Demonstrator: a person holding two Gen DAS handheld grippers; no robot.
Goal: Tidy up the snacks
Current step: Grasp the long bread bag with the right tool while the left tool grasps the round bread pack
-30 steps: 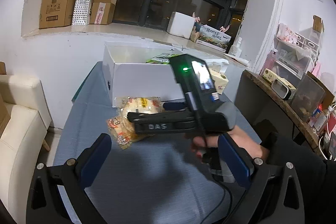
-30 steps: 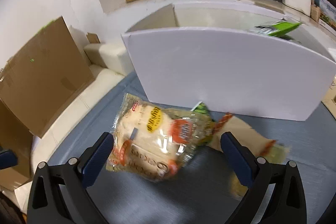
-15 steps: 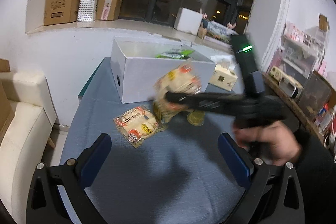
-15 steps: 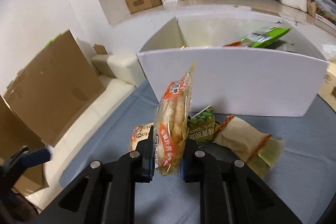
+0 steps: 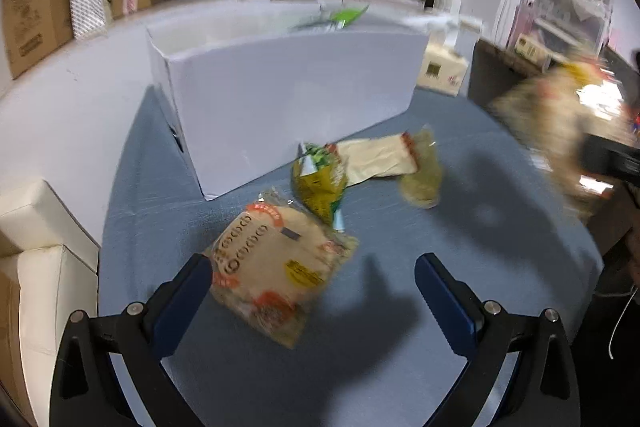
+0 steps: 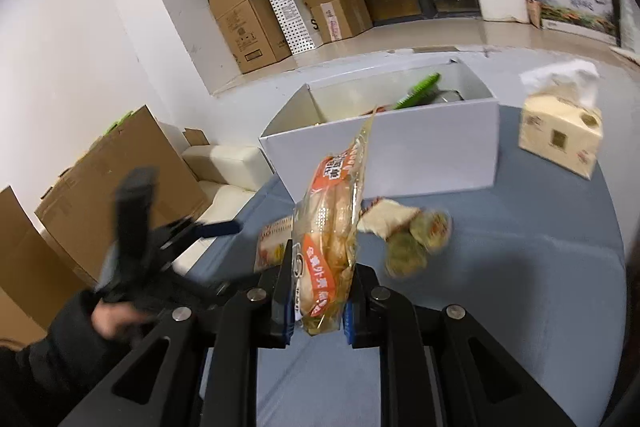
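The right gripper (image 6: 318, 303) is clamped on the lower end of a clear bread packet (image 6: 334, 227) with orange print, which stands on edge between the blue pads and rises clear of the blue table (image 6: 520, 287). Past its top edge stands the white box (image 6: 400, 155), open at the top, with a green packet (image 6: 420, 93) already lying inside at the far right. The left gripper (image 5: 312, 291) holds nothing; its fingers (image 5: 182, 299) are spread wide on either side of a second bread packet (image 5: 276, 263) lying flat on the table, the left pad just beside its near-left corner. Farther on, near the box's front wall, lie a green-yellow pouch (image 5: 320, 179), a pale wrapper (image 5: 376, 159) and a small round snack (image 5: 420, 179). A tissue box (image 6: 560, 135) sits to the right of the white box. The step in hand looks like carrying the lifted packet to the box: it needs to travel farther and clear the near wall before the pads let go. The left hand's next move would be to settle over the flat packet and close on it.
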